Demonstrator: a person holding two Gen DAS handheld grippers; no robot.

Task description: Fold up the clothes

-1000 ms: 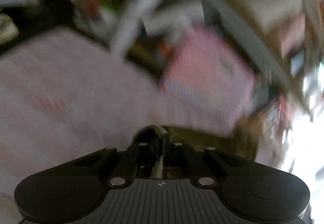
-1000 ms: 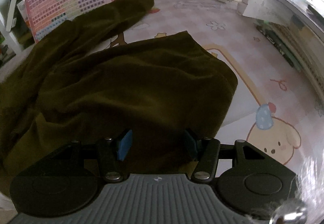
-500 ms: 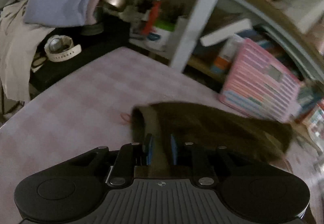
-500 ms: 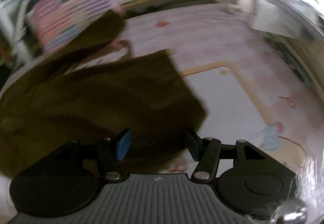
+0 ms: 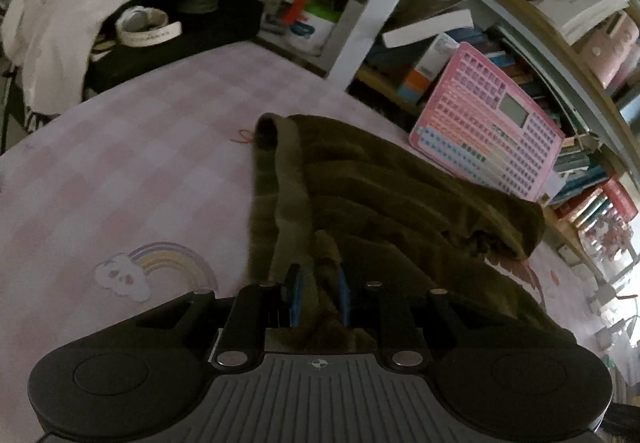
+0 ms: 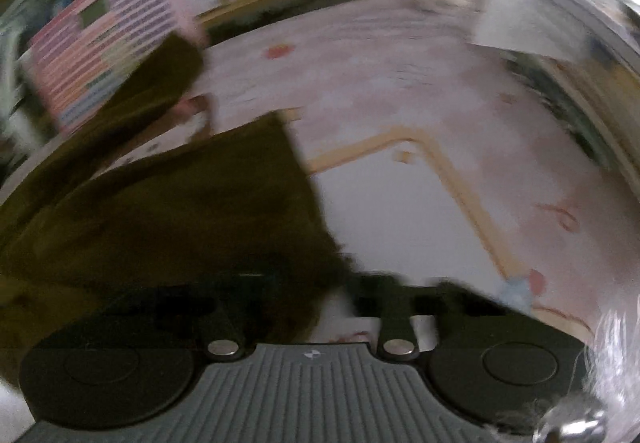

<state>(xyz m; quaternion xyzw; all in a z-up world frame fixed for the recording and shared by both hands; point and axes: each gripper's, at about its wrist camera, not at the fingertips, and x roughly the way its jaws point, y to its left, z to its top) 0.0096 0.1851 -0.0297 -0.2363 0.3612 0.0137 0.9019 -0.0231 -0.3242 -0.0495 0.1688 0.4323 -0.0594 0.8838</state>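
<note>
A dark olive-brown garment (image 5: 400, 203) lies spread on a pink checked mat (image 5: 120, 171). In the left wrist view my left gripper (image 5: 319, 295) has its blue-padded fingers slightly apart around a bunched fold of the garment near its ribbed hem (image 5: 288, 183). In the right wrist view the picture is blurred by motion. The garment (image 6: 180, 211) fills the left side there, and my right gripper (image 6: 316, 307) sits at its lower right corner. Its fingers are too smeared to read.
A pink keyboard-like toy board (image 5: 488, 131) leans against the bookshelf (image 5: 520, 23) behind the garment. A white shelf post (image 5: 372, 3), a dark box with a white strap (image 5: 148, 27) and draped pale clothes (image 5: 48, 27) stand at the mat's far left edge.
The left gripper has swung from a blurred view to settle over the garment's hem, its fingers opening from a tight pinch. The right gripper has moved and the garment's edge has drawn leftward.
</note>
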